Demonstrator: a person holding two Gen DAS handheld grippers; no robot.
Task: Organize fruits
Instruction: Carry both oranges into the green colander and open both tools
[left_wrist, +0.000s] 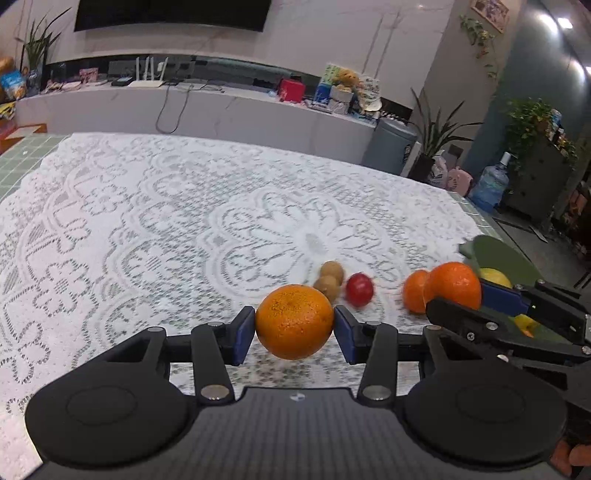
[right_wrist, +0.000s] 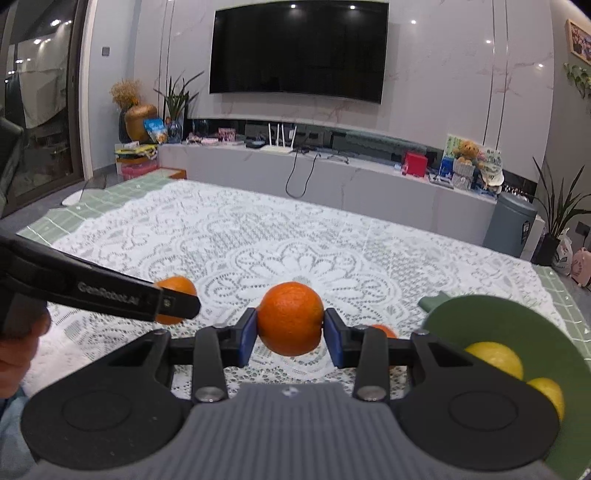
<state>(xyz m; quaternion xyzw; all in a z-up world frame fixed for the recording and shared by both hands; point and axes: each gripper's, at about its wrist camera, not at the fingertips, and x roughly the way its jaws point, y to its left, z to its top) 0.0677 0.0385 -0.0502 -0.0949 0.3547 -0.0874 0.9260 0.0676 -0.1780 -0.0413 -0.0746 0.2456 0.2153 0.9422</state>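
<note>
Orange peel, left: the left tongs (left_wrist: 294, 325) are clamped on an orange (left_wrist: 294, 320), blue pads at its 3 and 9 o'clock, lifted over the lace-covered surface (left_wrist: 147, 221).
Orange peel, right: the right tongs (right_wrist: 289, 326) are clamped on a second orange (right_wrist: 290, 318) the same way.
Green bowl (right_wrist: 517, 325): at 4 o'clock of the right tongs, holding two lemons (right_wrist: 495, 356).
Loose fruit: a third orange (left_wrist: 414, 291), two kiwis (left_wrist: 328, 280) and a red fruit (left_wrist: 359, 289) lie on the lace.
Risk, slip: the pads grip round skin at its widest, so a jolt could roll either orange out.
Risk, collision: both tongs are near; crossing toward the bowl could knock them together.
Risk, bounce: an orange dropped on the lemons may roll out over the rim.
</note>
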